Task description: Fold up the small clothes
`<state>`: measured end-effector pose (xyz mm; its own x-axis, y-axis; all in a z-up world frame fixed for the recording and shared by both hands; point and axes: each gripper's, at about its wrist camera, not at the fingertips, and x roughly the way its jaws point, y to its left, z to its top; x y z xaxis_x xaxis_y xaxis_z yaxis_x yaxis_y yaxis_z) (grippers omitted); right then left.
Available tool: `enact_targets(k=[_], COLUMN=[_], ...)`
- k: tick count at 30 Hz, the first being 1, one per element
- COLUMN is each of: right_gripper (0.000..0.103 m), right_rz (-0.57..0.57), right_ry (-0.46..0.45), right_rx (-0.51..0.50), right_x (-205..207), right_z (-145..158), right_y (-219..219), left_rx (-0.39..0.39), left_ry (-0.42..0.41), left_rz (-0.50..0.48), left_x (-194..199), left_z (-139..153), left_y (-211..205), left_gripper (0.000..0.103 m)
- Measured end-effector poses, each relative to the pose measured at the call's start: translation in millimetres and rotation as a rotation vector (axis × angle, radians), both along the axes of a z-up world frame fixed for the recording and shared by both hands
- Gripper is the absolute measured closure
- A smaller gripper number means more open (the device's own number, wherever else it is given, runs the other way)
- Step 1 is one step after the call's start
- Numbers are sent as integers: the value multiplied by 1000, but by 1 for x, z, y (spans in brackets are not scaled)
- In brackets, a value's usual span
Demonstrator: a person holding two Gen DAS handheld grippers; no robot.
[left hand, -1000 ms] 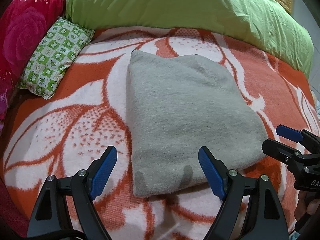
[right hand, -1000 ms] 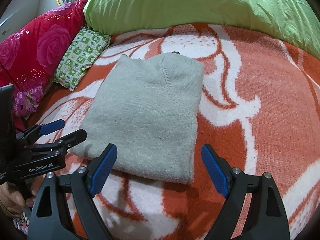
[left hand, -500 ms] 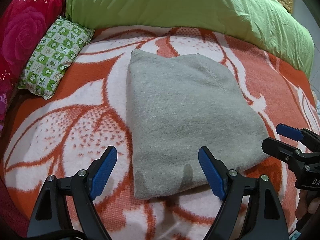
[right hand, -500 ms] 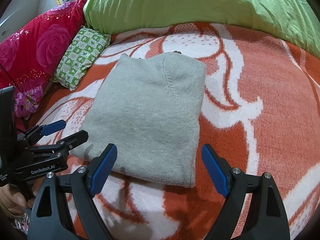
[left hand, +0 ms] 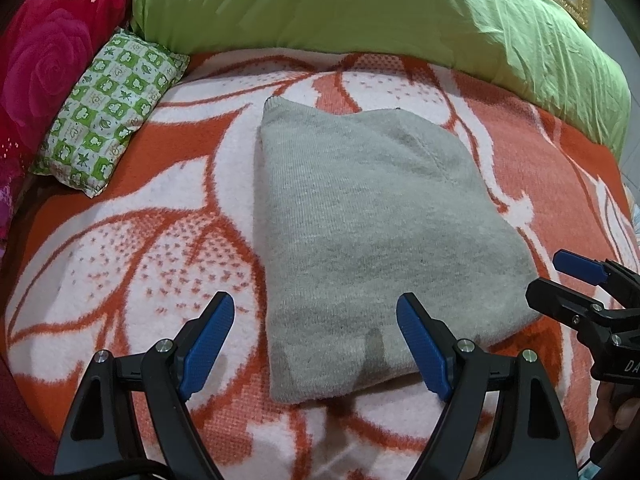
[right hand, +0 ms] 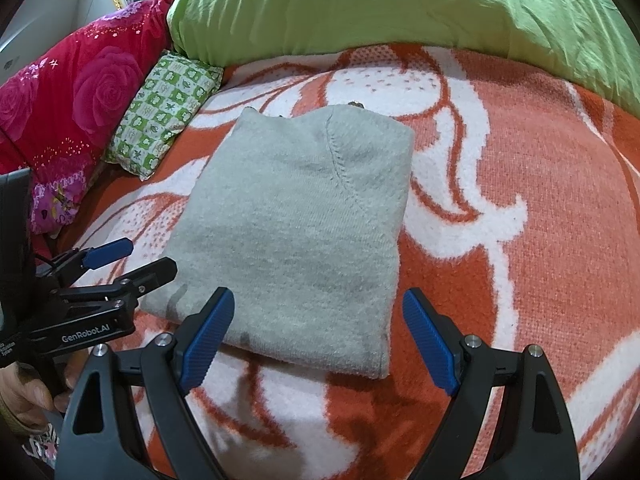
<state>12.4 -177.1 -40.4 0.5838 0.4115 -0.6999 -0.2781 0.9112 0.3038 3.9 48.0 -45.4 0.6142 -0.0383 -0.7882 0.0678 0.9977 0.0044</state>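
Orange blanket (left hand: 120,264), green duvet (left hand: 360,12), pillows (left hand: 108,116)

Home bedroom: bed with orange floral blanket (left hand: 120,248), green duvet (left hand: 360,12), checked pillow (left hand: 112,112).

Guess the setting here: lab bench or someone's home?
Most likely a home bedroom: the folded grey sweater lies on an orange-and-white floral blanket covering a bed, with a green duvet and a green checked pillow behind.

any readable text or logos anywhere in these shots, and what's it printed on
"GenRobot.AI": white print on the left gripper body, seen from the right wrist view.
"DA": cut-off white letters on the right gripper body, left wrist view.
Small white print below "GenRobot.AI": too small to read.
Grey sweater: no visible text.
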Motion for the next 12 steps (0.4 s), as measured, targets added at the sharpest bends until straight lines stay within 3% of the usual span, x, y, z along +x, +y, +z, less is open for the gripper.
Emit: enact_targets(k=[12], right_gripper=[17], right_rz=[-5], right_ry=[10], right_rx=[8], right_x=[7], right_z=[-2], right_y=[-7], left_rx=[2], left_ry=[-4], left_rz=[20], left_x=[2], left_z=[2], left_y=[2], left_gripper=[19])
